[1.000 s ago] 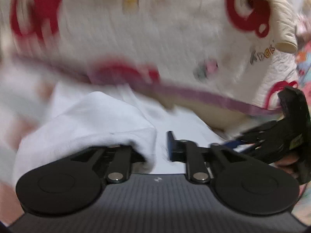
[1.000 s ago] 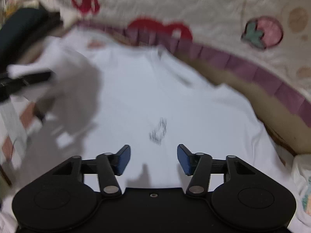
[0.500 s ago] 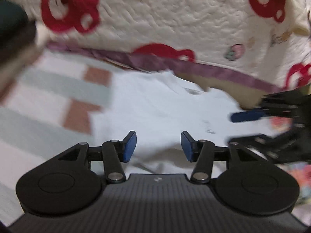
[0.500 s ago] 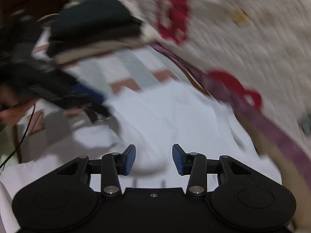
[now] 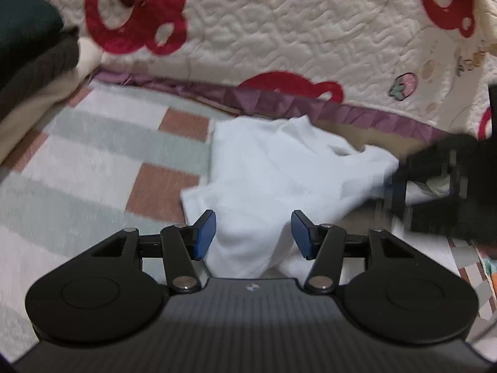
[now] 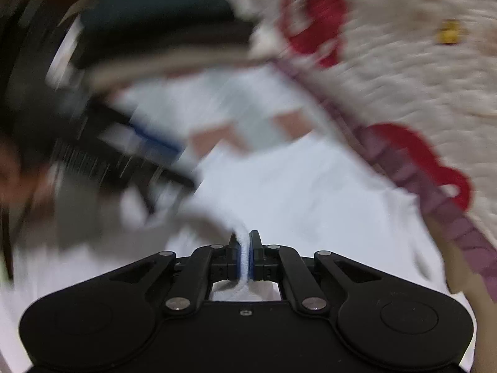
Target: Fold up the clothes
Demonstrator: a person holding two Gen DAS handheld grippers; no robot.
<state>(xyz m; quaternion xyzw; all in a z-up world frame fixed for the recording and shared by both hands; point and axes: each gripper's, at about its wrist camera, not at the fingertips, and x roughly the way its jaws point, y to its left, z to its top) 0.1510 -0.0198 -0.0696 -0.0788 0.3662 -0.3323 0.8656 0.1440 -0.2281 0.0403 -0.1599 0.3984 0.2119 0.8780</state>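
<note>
My right wrist view is smeared by motion: left of the white shirt (image 6: 310, 192), the left gripper (image 6: 149, 152) is a dark streak. In my left wrist view, the right gripper (image 5: 394, 186) is blurred and cut off by the edge.

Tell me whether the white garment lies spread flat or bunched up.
Bunched up. The white garment lies in rumpled folds on the checked mat, and the right gripper is shut on a pinched ridge of it.
</note>
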